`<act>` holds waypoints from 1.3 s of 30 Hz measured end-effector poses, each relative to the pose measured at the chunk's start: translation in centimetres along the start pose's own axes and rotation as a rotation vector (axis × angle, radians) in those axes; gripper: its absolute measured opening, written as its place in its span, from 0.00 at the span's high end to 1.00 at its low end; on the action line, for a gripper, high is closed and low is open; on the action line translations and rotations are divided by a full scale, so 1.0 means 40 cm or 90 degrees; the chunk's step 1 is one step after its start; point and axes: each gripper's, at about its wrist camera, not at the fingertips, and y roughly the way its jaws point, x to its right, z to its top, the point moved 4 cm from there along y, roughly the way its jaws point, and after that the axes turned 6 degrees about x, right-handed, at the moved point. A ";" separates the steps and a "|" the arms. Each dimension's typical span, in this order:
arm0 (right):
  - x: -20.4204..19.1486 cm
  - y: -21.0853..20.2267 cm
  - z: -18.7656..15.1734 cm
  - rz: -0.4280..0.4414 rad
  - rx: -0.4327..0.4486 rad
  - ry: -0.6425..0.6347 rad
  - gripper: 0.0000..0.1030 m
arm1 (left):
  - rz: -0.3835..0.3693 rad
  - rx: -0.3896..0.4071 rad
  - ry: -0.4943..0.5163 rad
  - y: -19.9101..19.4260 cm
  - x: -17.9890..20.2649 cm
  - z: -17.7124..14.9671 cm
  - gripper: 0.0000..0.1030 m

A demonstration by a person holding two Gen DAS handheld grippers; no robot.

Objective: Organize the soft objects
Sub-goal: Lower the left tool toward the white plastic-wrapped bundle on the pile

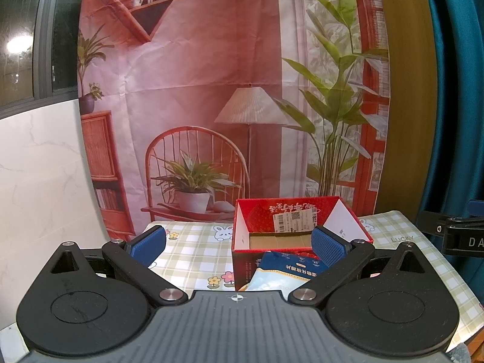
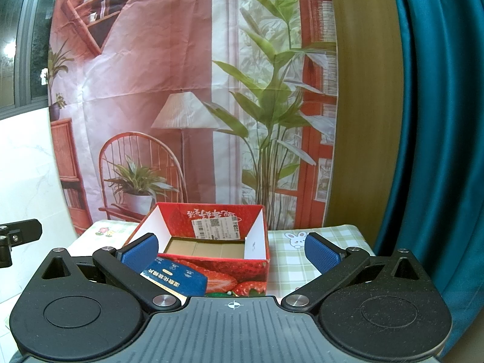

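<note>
Both claws sit nearest the lens, the left claw (image 1: 239,243) and the right claw (image 2: 231,251) each spread wide with nothing between the blue pads. Just beyond them a blue soft packet (image 1: 284,272) leans against the near wall of the red strawberry box (image 1: 242,233), outside it, on the checked tablecloth (image 1: 193,251) covering the table. Inside, the box shows only its bare cardboard floor (image 2: 205,248) and a shipping label (image 2: 216,228) on the far wall. By this showing the sorting has hardly started: the packet still has to be picked up and dropped in.
</note>
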 end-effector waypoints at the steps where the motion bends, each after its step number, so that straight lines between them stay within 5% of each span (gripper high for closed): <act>1: -0.002 0.000 0.001 0.000 0.000 0.000 0.00 | 0.000 -0.001 -0.001 0.001 0.000 -0.001 0.00; 9: 0.017 0.017 -0.041 0.054 -0.002 0.022 0.00 | -0.015 -0.042 0.022 0.041 -0.013 -0.078 0.00; 13: 0.019 0.047 -0.143 0.073 -0.028 -0.007 0.00 | 0.000 -0.116 0.040 0.087 -0.031 -0.167 0.00; 24: 0.040 0.126 -0.352 0.094 -0.103 0.020 0.00 | -0.023 -0.308 -0.043 0.226 -0.088 -0.392 0.00; 39: 0.008 0.232 -0.516 0.123 -0.257 -0.003 0.00 | -0.037 -0.407 -0.078 0.331 -0.091 -0.544 0.01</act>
